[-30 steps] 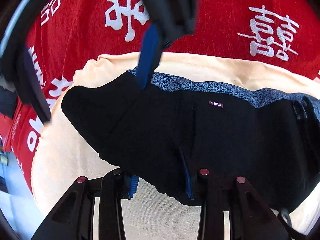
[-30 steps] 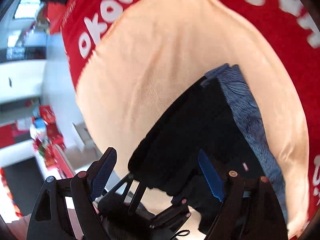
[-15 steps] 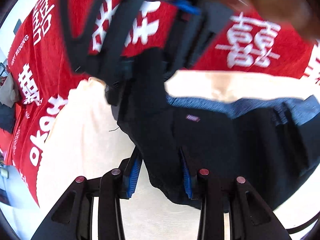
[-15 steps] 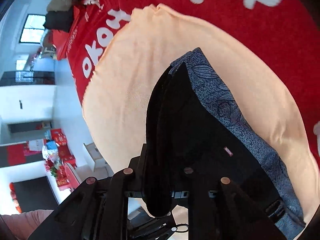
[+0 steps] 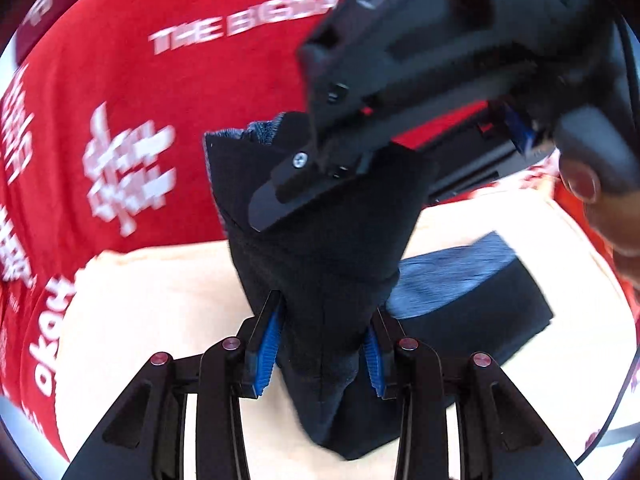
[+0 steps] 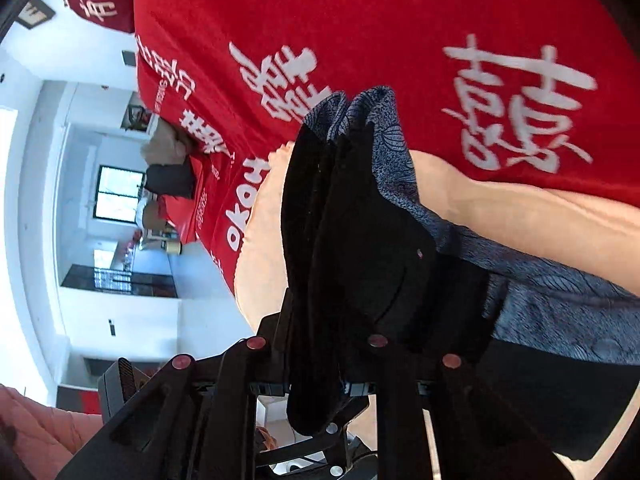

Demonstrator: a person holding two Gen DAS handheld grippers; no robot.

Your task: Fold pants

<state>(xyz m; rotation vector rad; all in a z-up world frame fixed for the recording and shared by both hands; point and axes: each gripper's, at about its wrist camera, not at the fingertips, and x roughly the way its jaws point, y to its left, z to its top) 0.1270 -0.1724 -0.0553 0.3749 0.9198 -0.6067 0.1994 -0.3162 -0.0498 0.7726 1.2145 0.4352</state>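
The black pants (image 5: 332, 264) with a blue-grey patterned waistband (image 5: 448, 272) are partly lifted off a cream cloth (image 5: 152, 300). My left gripper (image 5: 324, 344) is shut on a thick fold of the black fabric, held upright. My right gripper (image 6: 320, 344) is shut on the same raised end of the pants (image 6: 360, 240); its body also shows at the top right of the left wrist view (image 5: 440, 60). The rest of the pants (image 5: 480, 312) lies flat on the cloth to the right.
A red cloth with white characters (image 5: 160, 100) covers the table under the cream cloth (image 6: 540, 220). The table's left edge and a room with a window (image 6: 116, 196) show in the right wrist view. A hand (image 5: 616, 216) holds the right gripper.
Both grippers closed on the left end of the pants and lifted it up off the cream cloth, turning it over toward the right. The fabric now stands upright between them.
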